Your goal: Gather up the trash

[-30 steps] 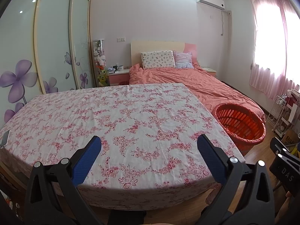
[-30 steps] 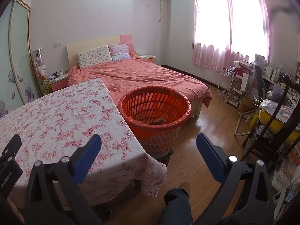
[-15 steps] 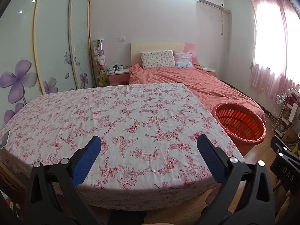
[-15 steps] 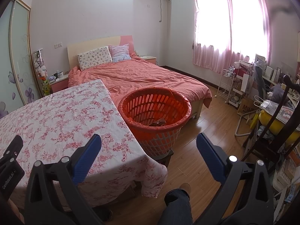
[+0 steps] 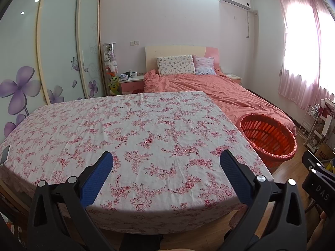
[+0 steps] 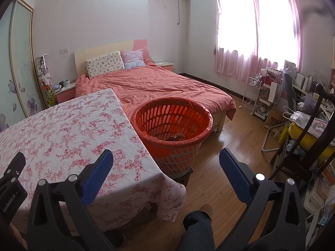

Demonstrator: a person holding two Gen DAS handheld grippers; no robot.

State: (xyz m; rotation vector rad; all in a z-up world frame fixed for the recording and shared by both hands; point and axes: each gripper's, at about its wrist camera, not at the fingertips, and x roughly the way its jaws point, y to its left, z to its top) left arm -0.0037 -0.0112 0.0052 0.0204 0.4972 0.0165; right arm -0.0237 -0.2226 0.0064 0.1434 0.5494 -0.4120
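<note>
The left gripper hangs over the near edge of the floral tablecloth, its blue-padded fingers spread wide with nothing between them. The right gripper is likewise spread to its full gape and empty, poised above the table's right corner and the wooden floor.

The orange basket, lined with an orange bag, stands just beside the table's right edge, at about 12 o'clock from the right gripper's fingers and at roughly 2 o'clock from the left gripper's. A crumpled brownish piece of trash lies at the bottom of the basket, well apart from both sets of fingers. In the left wrist view the basket's inside is too shadowed to show what it holds.

A phone lies at the table's left edge, at 9 o'clock from the left fingers.

Legible writing: "GenRobot.AI" on the black body at the lower left of the right wrist view, "DAS" on the black body at the lower right of the left wrist view, and "MU" on a cardboard box at 2 o'clock by the white rack.
</note>
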